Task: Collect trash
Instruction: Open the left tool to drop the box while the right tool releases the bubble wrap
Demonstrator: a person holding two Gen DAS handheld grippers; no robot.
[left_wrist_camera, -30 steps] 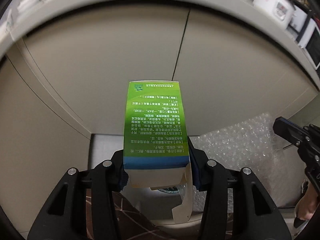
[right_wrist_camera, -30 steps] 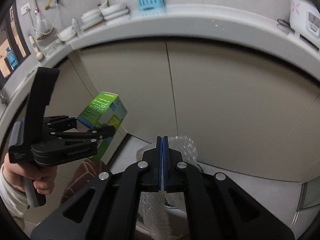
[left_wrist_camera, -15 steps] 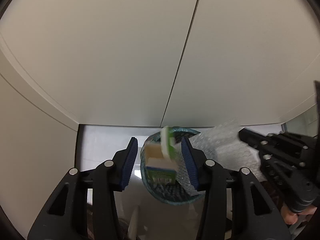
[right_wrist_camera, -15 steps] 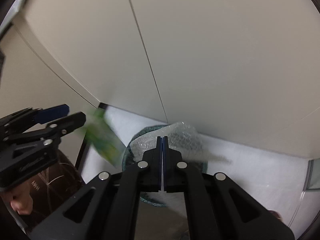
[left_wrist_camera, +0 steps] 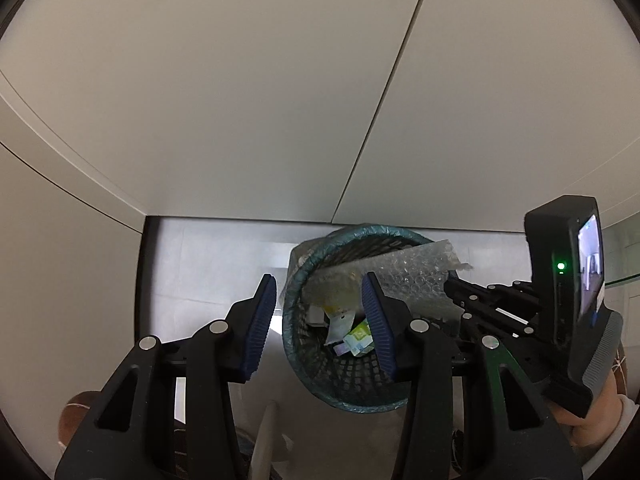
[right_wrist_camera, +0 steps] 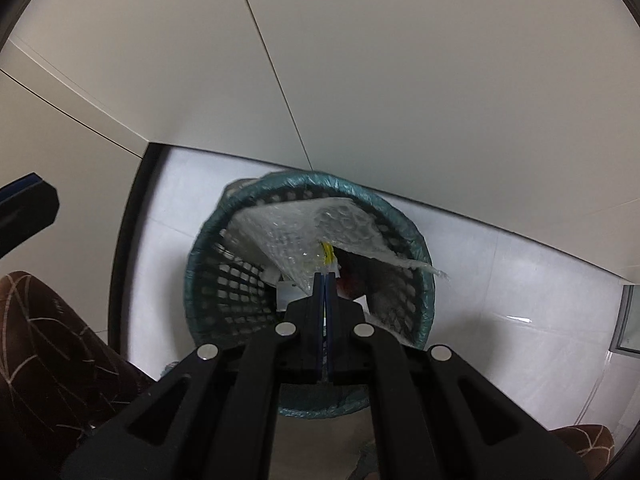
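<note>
A teal mesh waste bin (left_wrist_camera: 352,402) stands on the floor, below both grippers. My left gripper (left_wrist_camera: 319,280) hangs open over its left rim with nothing between the blue pads. The green box (left_wrist_camera: 360,338) lies at the bottom of the bin among paper scraps. My right gripper (right_wrist_camera: 325,278) points straight down into the bin (right_wrist_camera: 200,248), shut on a sheet of bubble wrap (right_wrist_camera: 312,232). The sheet spans the bin's mouth, one corner sticking out past the right rim. In the left wrist view the bubble wrap (left_wrist_camera: 412,276) and the right gripper (left_wrist_camera: 454,294) come in from the right.
Beige cabinet doors (left_wrist_camera: 280,100) rise just behind the bin. White floor tiles (left_wrist_camera: 208,272) lie to its left and right. A person's brown patterned clothing (right_wrist_camera: 48,344) fills the lower left, and a hand (left_wrist_camera: 600,412) grips the right tool's handle.
My left gripper let go of the green box, which dropped into the bin. Both grippers came down close over the bin, and the bubble wrap now lies across its mouth.
</note>
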